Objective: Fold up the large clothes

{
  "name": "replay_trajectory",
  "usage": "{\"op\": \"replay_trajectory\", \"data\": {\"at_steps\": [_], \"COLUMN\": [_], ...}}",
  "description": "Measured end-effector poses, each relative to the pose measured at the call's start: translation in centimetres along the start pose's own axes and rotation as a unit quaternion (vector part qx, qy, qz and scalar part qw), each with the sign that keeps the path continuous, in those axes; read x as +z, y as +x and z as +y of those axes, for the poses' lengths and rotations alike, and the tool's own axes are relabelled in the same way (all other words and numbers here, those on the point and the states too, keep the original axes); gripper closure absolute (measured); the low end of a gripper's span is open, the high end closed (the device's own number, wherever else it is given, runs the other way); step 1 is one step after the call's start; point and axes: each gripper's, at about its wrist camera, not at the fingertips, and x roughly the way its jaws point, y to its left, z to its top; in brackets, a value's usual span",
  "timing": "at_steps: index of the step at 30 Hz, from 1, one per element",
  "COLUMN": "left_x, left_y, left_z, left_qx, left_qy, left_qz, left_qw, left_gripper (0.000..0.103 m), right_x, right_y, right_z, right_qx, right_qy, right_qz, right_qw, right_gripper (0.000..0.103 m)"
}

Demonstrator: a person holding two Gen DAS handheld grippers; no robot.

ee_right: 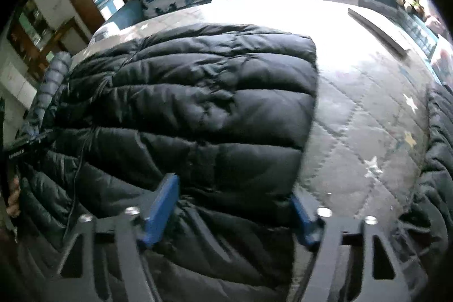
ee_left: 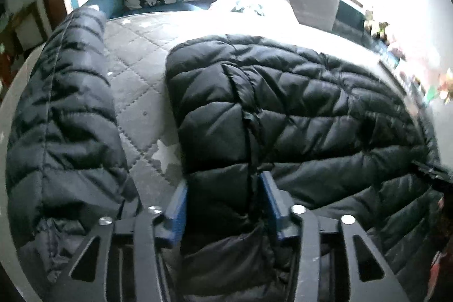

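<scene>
- Sleeve [ee_left: 65,115] on the far left of the black puffer jacket [ee_left: 297,104] lies stretched along the bed [ee_left: 136,81] edge, apart from the body; it could slide off the side and drag the rest askew once the fold begins.
- Left hand-held gripper [ee_left: 223,205] has its blue pads narrowed on a ridge of the jacket beside the centre seam; the slick, puffy shell may slip out, or only the top layer may rise.
- Right hand-held gripper [ee_right: 237,205] stands fairly wide, straddling the jacket's right edge; whether the pads press I cannot tell, so one side may lag and the fold come out crooked.
- Other sleeve [ee_right: 436,160], at the far right, may trail untucked.
</scene>
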Motion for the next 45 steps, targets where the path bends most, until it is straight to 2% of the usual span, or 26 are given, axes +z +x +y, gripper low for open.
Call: {"op": "replay_trajectory", "data": {"at_steps": [2, 5, 6, 10, 18, 20, 22, 24, 25, 28, 31, 34, 37, 41, 45], "left_x": [-0.2, -0.3, -0.3, 0.3, 4.0, 5.0, 5.4, 5.1, 4.8, 3.5, 2.8, 1.6, -1.0, -5.1, -10.0], "left_y": [-0.6, -1.7, -2.3, -5.0, -9.3, -9.2, -7.8, -5.7, -4.9, -4.0, -6.1, -9.2, -12.3, -14.2, -15.2], "left_z": [0.3, -0.5, -1.0, -2.5, 0.1, 1.4, 3.1, 3.8, 4.1, 4.1, 3.5, 2.0, 0.0, -2.3, -4.1], "left_qx": [-0.004, 0.017, 0.028, 0.059, 0.110, 0.127, 0.136, 0.138, 0.149, 0.169, 0.167, 0.159, 0.142, 0.113, 0.077], "left_qy": [-0.008, 0.010, 0.020, 0.046, 0.023, 0.022, 0.012, 0.017, 0.019, 0.032, 0.036, 0.045, 0.063, 0.090, 0.102], "left_qz": [-0.016, -0.038, -0.050, -0.097, -0.147, -0.145, -0.117, -0.082, -0.069, -0.055, -0.072, -0.100, -0.111, -0.098, -0.080], "left_qw": [0.9998, 0.9991, 0.9981, 0.9925, 0.9827, 0.9810, 0.9837, 0.9869, 0.9863, 0.9836, 0.9826, 0.9812, 0.9816, 0.9847, 0.9886], "left_gripper": [0.066, 0.072, 0.074, 0.078, 0.079, 0.077, 0.071, 0.066, 0.062, 0.042, 0.030, 0.015, 0.014, 0.011, 0.007], "right_x": [-0.1, -0.1, 0.1, 1.3, 6.5, 7.8, 8.5, 8.6, 8.4, 8.1, 7.6, 5.6, 2.6, -1.9, -6.7], "right_y": [-0.4, -1.1, -1.4, -2.7, -3.8, -2.5, 0.0, 3.3, 4.0, 3.2, 0.5, -3.4, -5.3, -6.8, -7.2], "right_z": [-0.7, -0.8, -0.6, 0.7, 5.2, 6.0, 6.2, 5.8, 5.4, 4.6, 5.0, 6.2, 7.9, 10.2, 11.6], "right_qx": [0.009, 0.005, -0.003, 0.009, 0.052, 0.058, 0.062, 0.059, 0.046, 0.057, 0.046, 0.045, 0.053, 0.055, 0.060], "right_qy": [0.014, 0.017, 0.015, 0.003, -0.018, -0.018, -0.010, 0.010, 0.014, 0.025, 0.004, -0.030, -0.053, -0.097, -0.124], "right_qz": [-0.004, -0.008, -0.011, -0.028, -0.093, -0.094, -0.066, -0.015, -0.009, -0.001, 0.001, -0.006, 0.011, 0.037, 0.085], "right_qw": [1.000, 1.000, 1.000, 1.000, 0.994, 0.994, 0.996, 0.998, 0.999, 0.998, 0.999, 0.999, 0.997, 0.993, 0.987], "right_gripper": [0.042, 0.065, 0.076, 0.087, 0.088, 0.088, 0.087, 0.081, 0.074, 0.071, 0.069, 0.069, 0.068, 0.068, 0.068]}}
